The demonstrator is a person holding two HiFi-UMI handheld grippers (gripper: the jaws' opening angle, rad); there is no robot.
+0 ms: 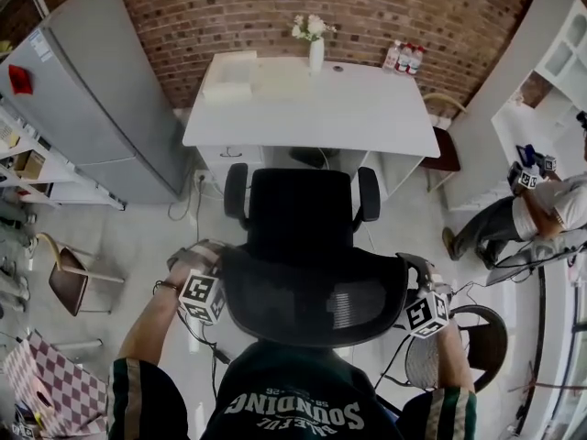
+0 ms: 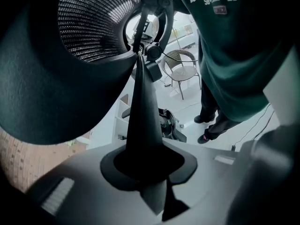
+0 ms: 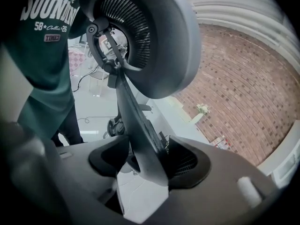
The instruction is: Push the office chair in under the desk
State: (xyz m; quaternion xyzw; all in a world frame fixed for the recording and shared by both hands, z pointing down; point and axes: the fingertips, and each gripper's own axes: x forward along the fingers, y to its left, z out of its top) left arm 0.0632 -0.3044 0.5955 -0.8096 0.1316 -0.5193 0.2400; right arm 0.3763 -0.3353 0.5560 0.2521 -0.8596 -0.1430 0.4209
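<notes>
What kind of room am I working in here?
Likely a home office or studio: a white desk against a brick wall, a black mesh office chair facing it, and white shelving at the side.

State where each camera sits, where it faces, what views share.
Head view: on the person's head, steeply down over the office chair to the desk; forearms, left gripper, right gripper show.
Left gripper view: on that gripper, along the backrest rim it clamps; shirt, legs show.
Right gripper view: likewise, rim between open jaws, toward the brick wall; shirt shows.
Shared: the office chair in all; vase in head and right views.
</notes>
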